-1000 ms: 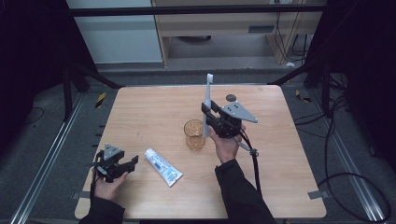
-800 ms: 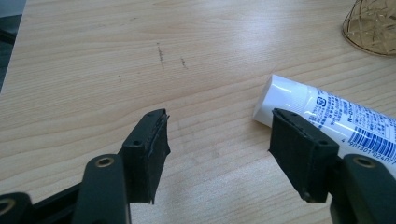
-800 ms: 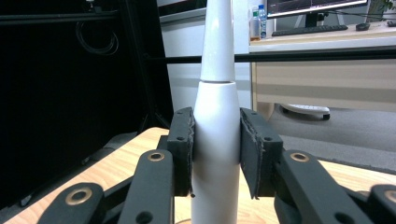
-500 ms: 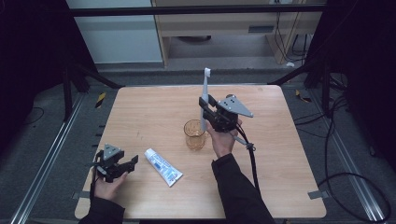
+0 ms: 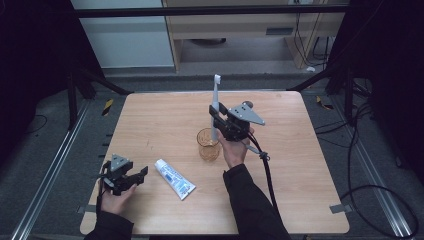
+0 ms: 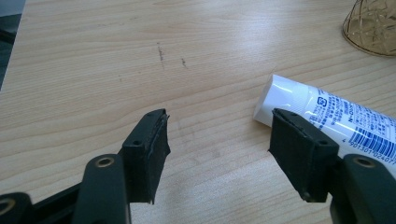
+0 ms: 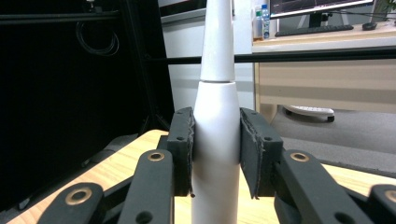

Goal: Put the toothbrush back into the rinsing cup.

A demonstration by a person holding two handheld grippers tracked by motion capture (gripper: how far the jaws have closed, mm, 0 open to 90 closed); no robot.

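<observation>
We start at the right gripper [image 5: 216, 116], whose two black jaws are pinched on the white handle of an electric toothbrush [image 5: 215, 102]; in the right gripper view [image 7: 215, 156] the pads press both sides of the thick lower body of the toothbrush [image 7: 215, 140], which runs straight up between them and narrows toward its neck. In the high view we see the brush standing upright, its bristle head at the top, well above the table, with its lower end just over or inside the mouth of a small amber glass cup [image 5: 208, 145]; we cannot tell whether it touches the rim. The cup stands near the middle of the wooden table [image 5: 310, 165], just to the left of the person's right hand [image 5: 235, 147], and a black cable trails from that gripper down along the sleeve. Moving outward, a white toothpaste tube [image 5: 174, 178] with blue print lies flat on the table, in front of the cup and toward the left, slanted. Farther left, near the front corner, the left gripper [image 5: 140, 174] rests low in the person's left hand, its jaws spread wide and empty. In the left gripper view [image 6: 217, 144] bare wood lies between the jaws, the capped end of the tube [image 6: 322, 109] sits just beyond the jaw on the picture's right, and the patterned base of the cup [image 6: 371, 25] shows in the upper corner.
</observation>
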